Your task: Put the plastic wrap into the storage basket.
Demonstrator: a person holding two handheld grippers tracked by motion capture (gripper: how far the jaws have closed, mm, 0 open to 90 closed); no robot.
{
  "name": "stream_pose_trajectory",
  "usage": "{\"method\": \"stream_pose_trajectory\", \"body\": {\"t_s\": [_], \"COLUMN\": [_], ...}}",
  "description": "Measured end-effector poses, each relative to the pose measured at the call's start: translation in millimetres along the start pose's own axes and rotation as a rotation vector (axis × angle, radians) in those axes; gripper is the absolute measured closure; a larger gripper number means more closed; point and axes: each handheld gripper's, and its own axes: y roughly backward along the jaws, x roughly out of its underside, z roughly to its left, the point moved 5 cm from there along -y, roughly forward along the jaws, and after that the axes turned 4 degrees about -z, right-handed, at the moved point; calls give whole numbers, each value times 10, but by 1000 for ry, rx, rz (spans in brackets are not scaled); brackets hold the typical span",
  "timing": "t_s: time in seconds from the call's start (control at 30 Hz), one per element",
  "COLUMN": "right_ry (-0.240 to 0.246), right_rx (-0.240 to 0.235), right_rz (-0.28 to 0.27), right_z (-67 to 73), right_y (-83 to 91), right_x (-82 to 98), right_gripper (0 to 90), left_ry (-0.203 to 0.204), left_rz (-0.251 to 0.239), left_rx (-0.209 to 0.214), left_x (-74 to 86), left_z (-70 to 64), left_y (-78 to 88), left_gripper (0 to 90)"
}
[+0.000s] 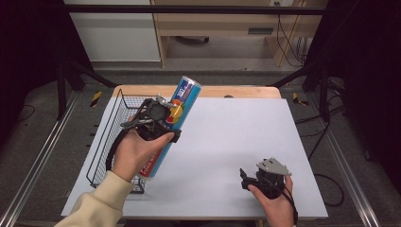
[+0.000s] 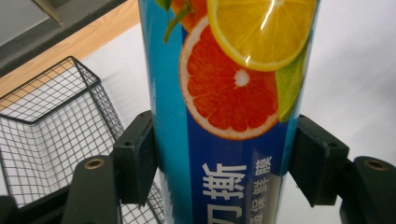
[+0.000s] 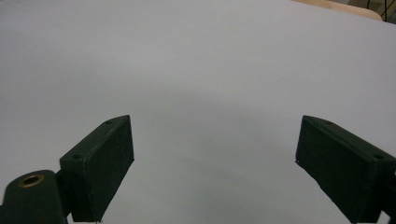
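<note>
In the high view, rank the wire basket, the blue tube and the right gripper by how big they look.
1. wire basket, the largest outline.
2. blue tube, long, slim, partly covered by the left gripper clamping it.
3. right gripper, smallest, jaws apart.
The tube is raised nearer the camera, so its look is flattered.
</note>
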Motion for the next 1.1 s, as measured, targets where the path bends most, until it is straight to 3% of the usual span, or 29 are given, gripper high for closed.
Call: {"method": "stream_pose_trajectory", "body": {"t_s": [0.5,1.1], "right_ry": [-7,-10], "right_rx": [2,2], "right_rz": [3,5], "right_z": [-24,-32], "right_y": [1,-5], "right_x": [10,12], "right_gripper": [116,116], "left_ry": [17,39], "left_rz": [19,45], "left_rx": [-9,-33], "left_x": [34,214], "left_z": [57,210], "left_y": [29,123], "left_gripper": [321,321]}}
